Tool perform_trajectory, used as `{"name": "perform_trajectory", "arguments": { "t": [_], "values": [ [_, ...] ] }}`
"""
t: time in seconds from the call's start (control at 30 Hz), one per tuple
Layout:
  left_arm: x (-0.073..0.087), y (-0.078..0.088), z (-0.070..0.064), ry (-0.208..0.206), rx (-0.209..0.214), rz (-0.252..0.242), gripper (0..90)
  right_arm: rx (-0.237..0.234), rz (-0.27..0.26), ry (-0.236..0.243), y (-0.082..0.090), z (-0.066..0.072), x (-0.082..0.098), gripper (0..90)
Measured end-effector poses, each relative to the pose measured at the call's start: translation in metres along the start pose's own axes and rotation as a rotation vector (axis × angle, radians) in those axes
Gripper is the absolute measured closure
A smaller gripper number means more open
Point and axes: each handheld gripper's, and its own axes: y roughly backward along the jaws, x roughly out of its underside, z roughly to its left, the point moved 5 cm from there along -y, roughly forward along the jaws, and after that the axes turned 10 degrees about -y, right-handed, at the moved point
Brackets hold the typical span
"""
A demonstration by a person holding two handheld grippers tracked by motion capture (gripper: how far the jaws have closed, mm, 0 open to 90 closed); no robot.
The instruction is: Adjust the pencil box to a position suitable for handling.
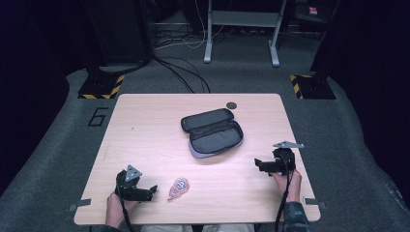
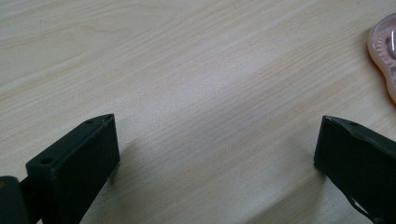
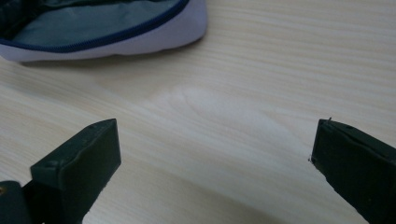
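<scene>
The small pink packet (image 1: 178, 188) lies on the bench (image 1: 145, 125) just right of the left gripper (image 1: 151, 191), whose fingers (image 2: 74, 168) stand wide and empty. The right gripper (image 1: 257, 164), also wide, sits nearer the open pouch (image 1: 212, 133).

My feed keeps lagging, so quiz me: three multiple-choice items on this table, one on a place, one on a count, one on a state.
1. Where does the coiled cable bundle lie?
A. inside the pouch
B. on the table just right of the left claw
C. on the floor

2. How many claws are empty?
A. none
B. one
C. two

3. What state is the zip pouch in?
A. open, lid folded back
B. zipped shut
C. standing on end

Answers: 1 B, the high view shows it on the wood beside that claw. 2 C, both gripper views show bare table between the jaws, also for the right claw. 3 A, its grey lining is exposed.
</scene>
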Motion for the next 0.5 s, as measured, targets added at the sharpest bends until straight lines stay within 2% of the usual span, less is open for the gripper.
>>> {"name": "perform_trajectory", "arguments": {
  "t": [0.37, 0.43, 0.47, 0.5],
  "values": [
    [0.0, 0.0, 0.001, -0.011, 0.001, 0.006, 0.1, -0.047, 0.015, 0.029, -0.024, 0.014, -0.034, 4.1],
    [0.0, 0.0, 0.0, 0.0, -0.001, -0.001, 0.1, -0.053, 0.018, 0.035, -0.028, 0.016, -0.04, 4.2],
    [0.0, 0.0, 0.001, -0.012, 0.002, 0.006, 0.1, -0.052, 0.006, 0.043, -0.031, 0.019, -0.045, 4.4],
    [0.0, 0.0, 0.0, -0.001, 0.0, 0.0, 0.1, -0.062, 0.017, 0.044, -0.034, 0.021, -0.048, 4.4]
  ]
}}
